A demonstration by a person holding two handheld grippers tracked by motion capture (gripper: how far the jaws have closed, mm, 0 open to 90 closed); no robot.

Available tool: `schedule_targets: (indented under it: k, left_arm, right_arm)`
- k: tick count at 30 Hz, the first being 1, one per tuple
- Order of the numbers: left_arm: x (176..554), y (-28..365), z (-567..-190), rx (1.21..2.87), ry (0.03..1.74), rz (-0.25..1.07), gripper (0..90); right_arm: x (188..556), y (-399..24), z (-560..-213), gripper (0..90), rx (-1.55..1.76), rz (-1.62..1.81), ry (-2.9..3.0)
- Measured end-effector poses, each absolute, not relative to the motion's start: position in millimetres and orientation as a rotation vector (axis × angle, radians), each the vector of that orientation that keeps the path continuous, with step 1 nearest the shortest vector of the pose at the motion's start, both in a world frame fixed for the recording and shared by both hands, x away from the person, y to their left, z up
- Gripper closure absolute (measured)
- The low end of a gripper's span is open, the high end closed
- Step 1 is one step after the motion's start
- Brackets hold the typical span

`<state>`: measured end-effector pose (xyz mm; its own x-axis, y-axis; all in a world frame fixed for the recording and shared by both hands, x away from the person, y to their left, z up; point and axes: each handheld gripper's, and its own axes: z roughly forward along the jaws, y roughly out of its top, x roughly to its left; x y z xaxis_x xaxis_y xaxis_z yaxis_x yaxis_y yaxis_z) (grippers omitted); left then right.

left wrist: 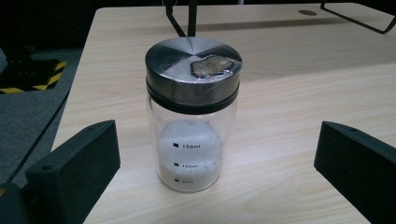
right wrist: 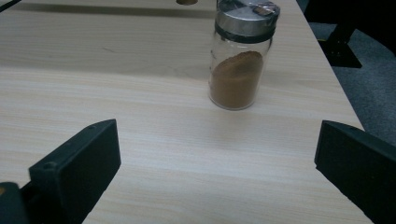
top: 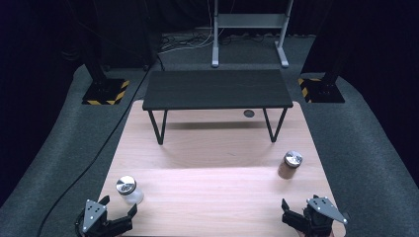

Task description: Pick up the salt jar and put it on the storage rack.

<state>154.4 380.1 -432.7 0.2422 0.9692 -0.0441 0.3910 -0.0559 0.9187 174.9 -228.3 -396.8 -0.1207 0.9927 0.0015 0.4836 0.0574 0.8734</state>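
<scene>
At seven o'clock on the table (top: 212, 197), white-powder jar (top: 127, 189) just ahead of spread left gripper (top: 117, 210); brown-powder jar (top: 291, 164) at four, beyond spread right gripper (top: 286, 210). Probably light, slick, breakable glass; best gripped mid-body, below the lid.

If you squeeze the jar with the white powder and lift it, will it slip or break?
The jar with white powder looks like smooth clear glass, so it may be slippery and could break if dropped. It is only about half full, so probably light. Its metal lid sits up high on a tall body, so a sideways push might tip it.
</scene>
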Motion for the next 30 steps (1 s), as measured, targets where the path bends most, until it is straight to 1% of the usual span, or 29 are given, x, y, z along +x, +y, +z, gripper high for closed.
schedule_targets:
  k: [4, 8, 15, 22, 26, 30]
  left_arm:
    - [156, 376, -433, 1.622, 1.3, 0.827, 0.0]
    - [157, 376, -434, 1.615, 1.327, 0.814, 0.0]
    - [160, 366, -433, 1.651, 1.356, 0.874, 0.0]
    - [170, 361, -441, 1.663, 1.377, 0.864, 0.0]
    - [174, 356, -443, 1.687, 1.397, 0.904, 0.0]
    - [177, 354, -446, 1.688, 1.413, 0.913, 0.0]
  right_arm:
    - [175, -226, -399, 0.0, 1.488, 0.99, 1.678]
    - [179, -227, -402, 0.0, 1.496, 0.984, 1.689]
    - [181, -227, -404, 0.0, 1.507, 0.982, 1.69]
    - [182, -231, -406, 0.0, 1.527, 0.977, 1.688]
    - [185, -232, -407, 0.0, 1.535, 0.971, 1.697]
    - [187, -232, -407, 0.0, 1.543, 0.96, 1.71]
